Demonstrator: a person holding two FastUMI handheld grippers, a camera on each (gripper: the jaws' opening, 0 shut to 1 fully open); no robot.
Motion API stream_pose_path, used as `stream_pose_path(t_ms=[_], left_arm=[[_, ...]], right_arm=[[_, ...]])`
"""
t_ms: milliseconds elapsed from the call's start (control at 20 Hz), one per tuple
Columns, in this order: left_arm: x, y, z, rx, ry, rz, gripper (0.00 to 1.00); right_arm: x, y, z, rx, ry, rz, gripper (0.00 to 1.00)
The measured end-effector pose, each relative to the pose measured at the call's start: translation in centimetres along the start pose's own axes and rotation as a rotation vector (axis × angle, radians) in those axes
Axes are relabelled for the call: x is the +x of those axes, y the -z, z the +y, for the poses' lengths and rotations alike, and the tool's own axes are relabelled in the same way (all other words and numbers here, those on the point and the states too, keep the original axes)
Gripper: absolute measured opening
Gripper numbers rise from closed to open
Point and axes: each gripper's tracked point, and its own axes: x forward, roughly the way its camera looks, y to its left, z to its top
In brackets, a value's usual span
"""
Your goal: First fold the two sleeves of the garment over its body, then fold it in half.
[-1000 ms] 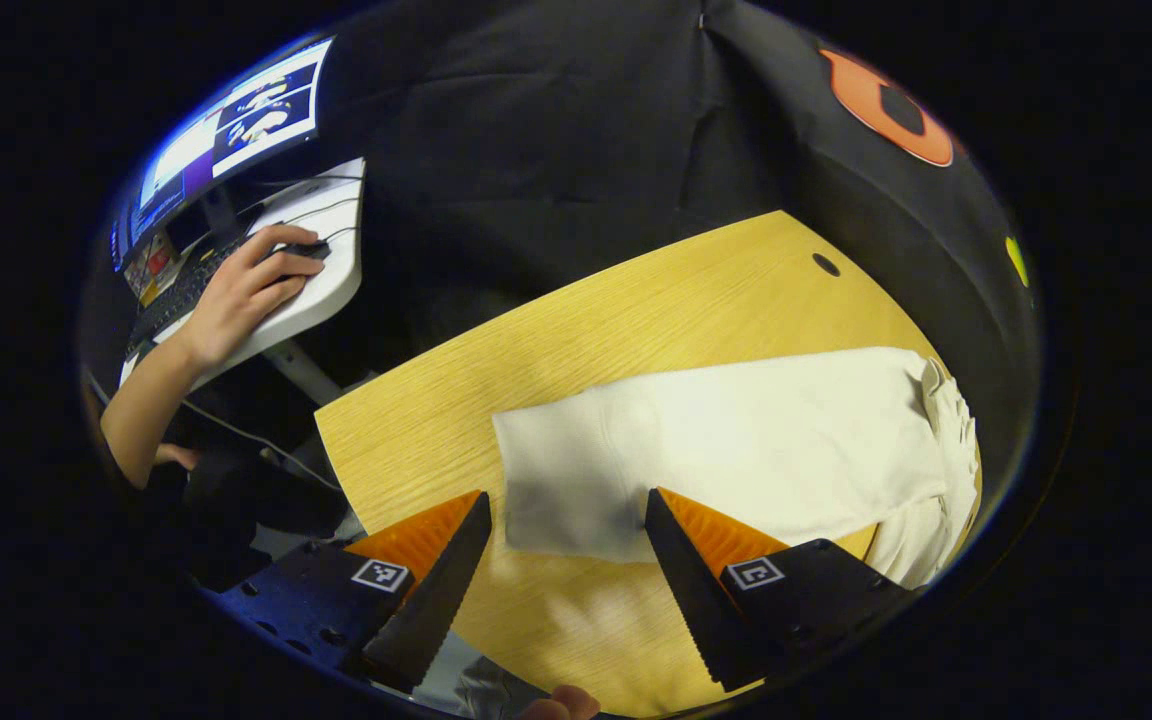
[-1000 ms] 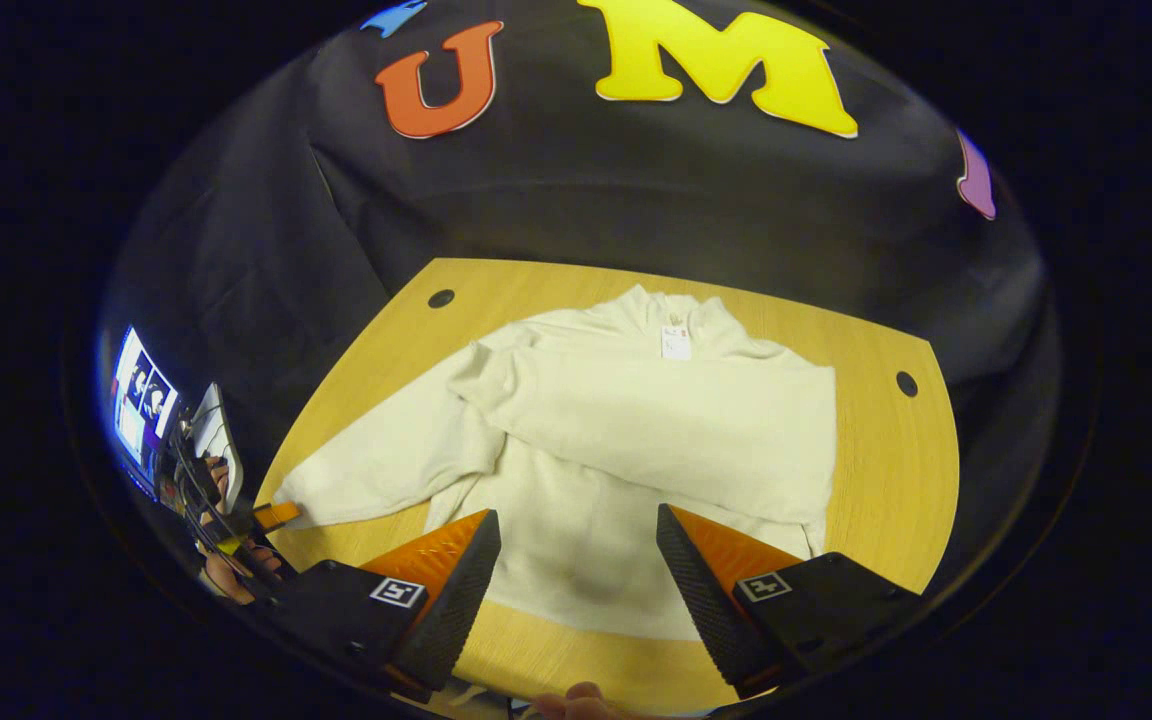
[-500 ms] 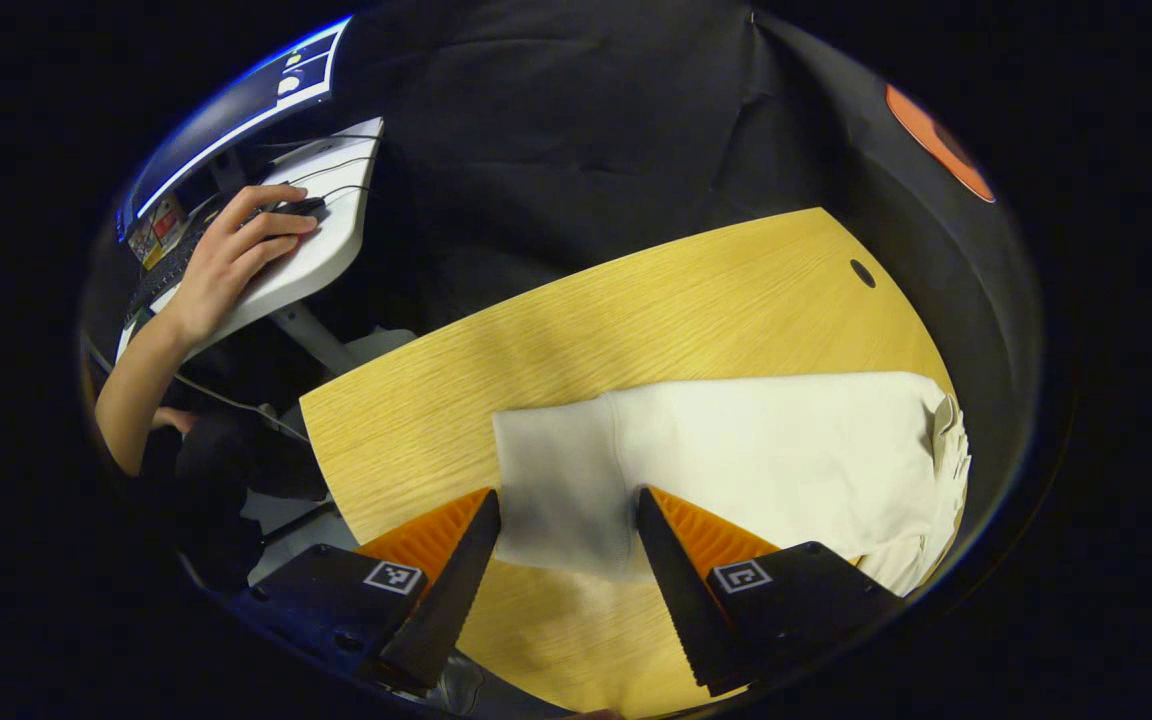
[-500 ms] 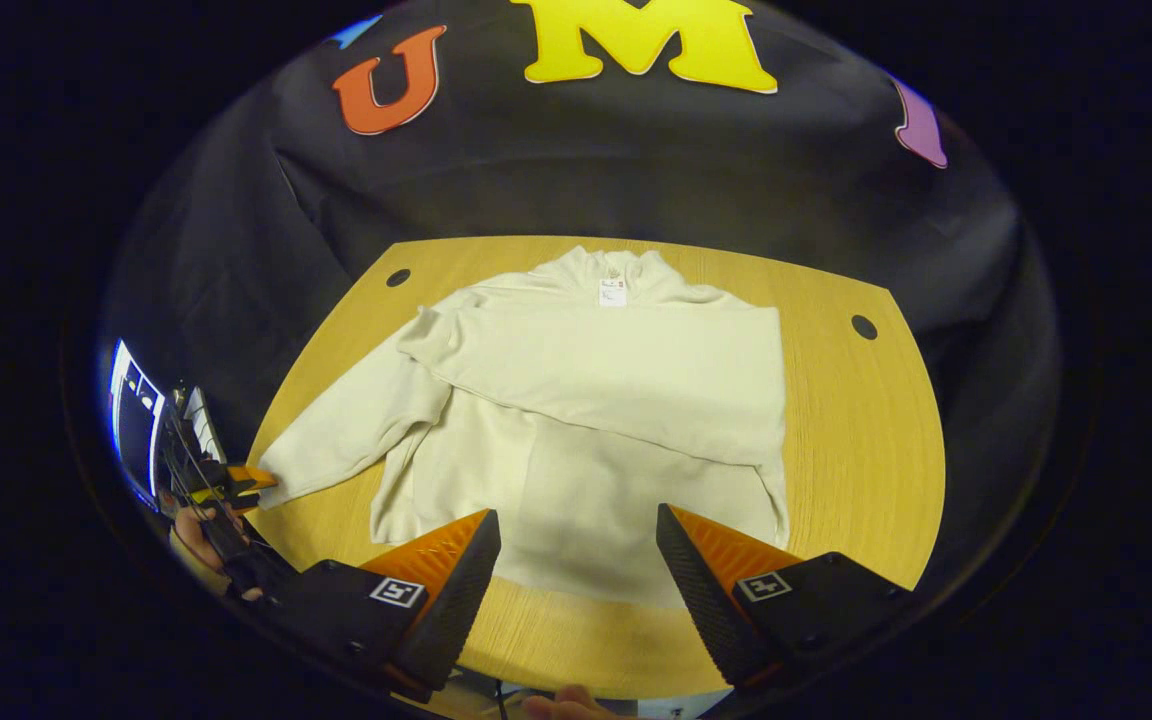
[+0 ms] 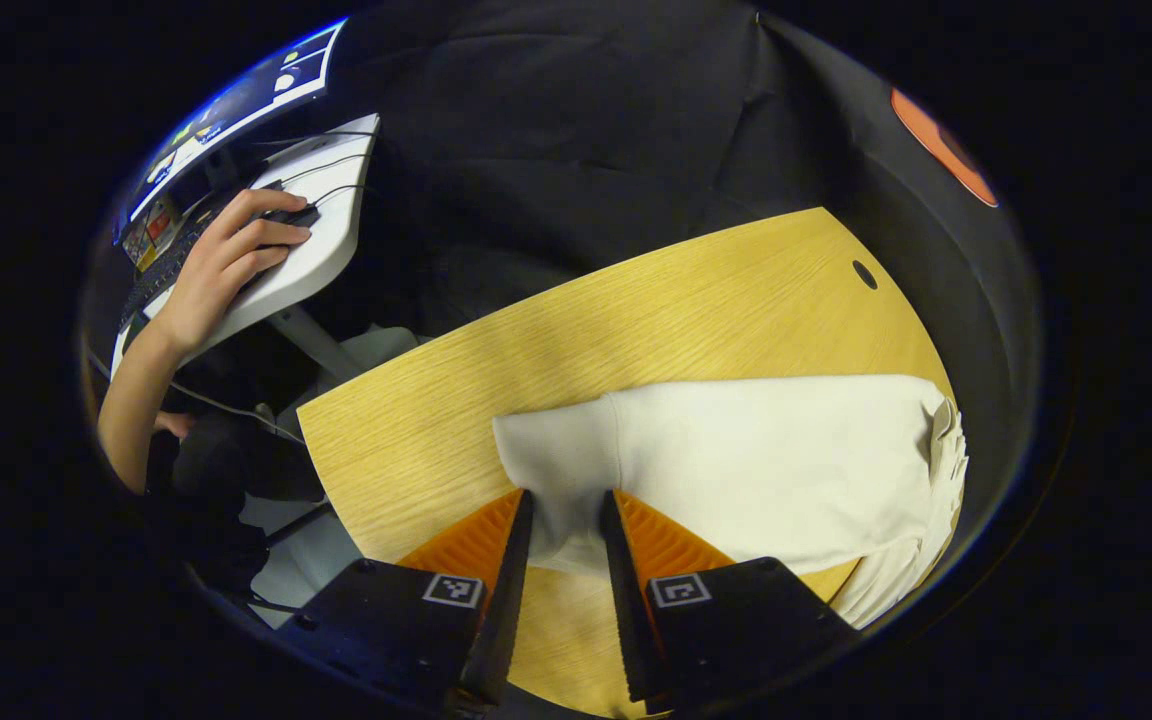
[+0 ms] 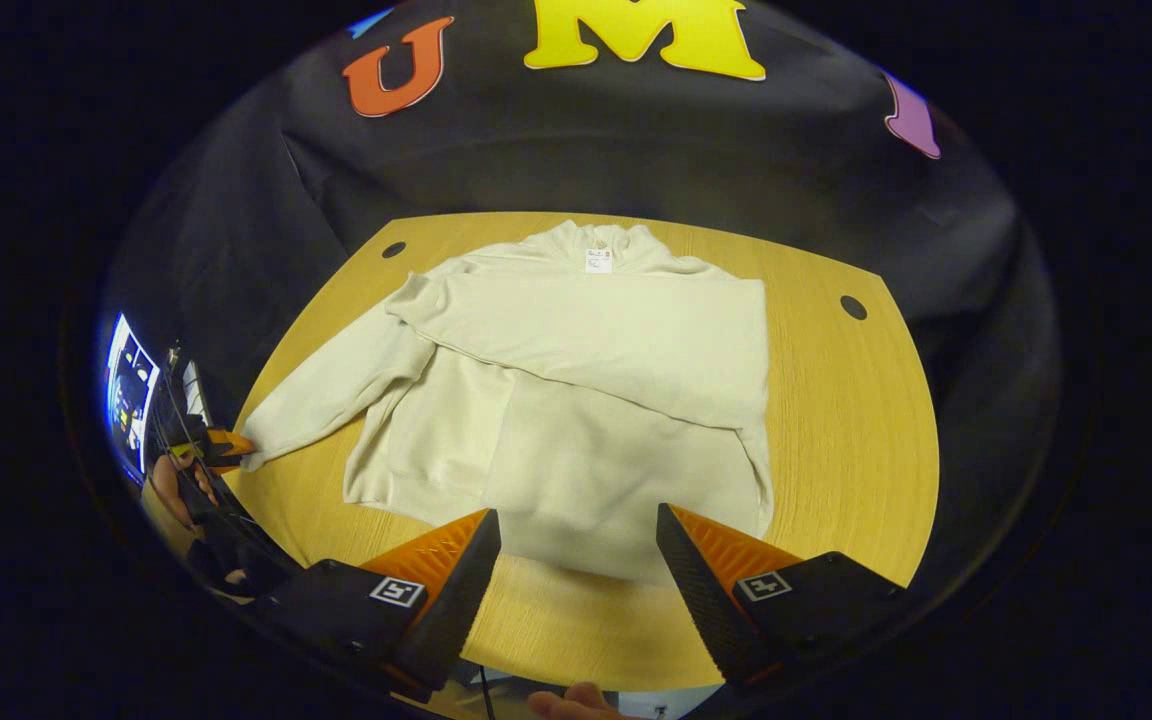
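Observation:
A cream sweatshirt [image 6: 576, 400] lies flat on the wooden table [image 6: 856, 420], collar at the far side. One sleeve [image 6: 586, 340] is folded across the chest. The other sleeve [image 6: 326, 390] stretches out toward the table's left edge. In the left gripper view this sleeve [image 5: 756, 460] runs off to the right, and my left gripper [image 5: 566, 500] is shut on its cuff [image 5: 561, 465]. The left gripper [image 6: 221, 447] also shows far off at the cuff in the right gripper view. My right gripper [image 6: 576, 525] hangs open above the hem near the front edge, holding nothing.
Two cable holes [image 6: 393, 249] [image 6: 852, 307] sit in the table's far corners. Left of the table stands a white desk [image 5: 321, 250] with a monitor [image 5: 236, 110], where a person's hand [image 5: 221, 265] rests on a mouse. Bare wood lies right of the garment.
My left gripper's fingers have closed from wide apart onto the sleeve cuff. My right gripper has drawn back and risen, staying open.

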Motion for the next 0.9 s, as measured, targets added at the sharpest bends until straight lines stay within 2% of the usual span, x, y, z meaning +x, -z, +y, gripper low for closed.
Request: stream_pose_path(t_ms=[50,200,250,300,350,450,500,550,700,900], left_arm=[[0.1,0.0,-0.2,-0.002,0.012,0.003,0.39],[0.0,0.1,-0.6,-0.011,0.050,0.002,0.26],[-0.1,0.0,-0.5,-0.004,0.060,0.003,0.17],[-0.2,-0.1,-0.5,-0.001,0.069,0.005,0.15],[-0.1,0.0,-0.4,-0.004,0.073,0.009,0.12],[-0.3,0.0,-0.5,0.000,0.066,0.009,0.08],[-0.3,0.0,-0.5,0.010,0.056,0.008,0.07],[-0.4,0.0,-0.5,0.014,0.044,0.006,0.06],[-0.3,0.0,-0.7,0.037,0.004,0.005,0.05],[-1.0,-0.2,-1.2,0.143,-0.020,0.018,0.04]], right_arm=[[-0.2,0.2,-0.3,0.013,-0.006,0.001,0.96],[-0.6,0.9,-1.8,0.023,-0.009,-0.002,0.97],[-0.7,1.1,-2.3,0.026,-0.009,-0.002,0.97],[-0.9,1.3,-2.8,0.032,-0.010,-0.008,0.94],[-1.0,1.3,-3.5,0.038,-0.001,-0.020,0.97],[-0.7,1.7,-4.6,0.063,0.001,-0.025,0.94],[-0.7,2.1,-5.0,0.080,-0.005,-0.017,0.97],[-0.6,2.3,-5.3,0.094,-0.011,-0.014,0.94],[-0.6,2.4,-6.6,0.102,-0.017,-0.022,0.94],[-0.4,2.5,-8.3,0.103,-0.018,-0.026,0.94]])
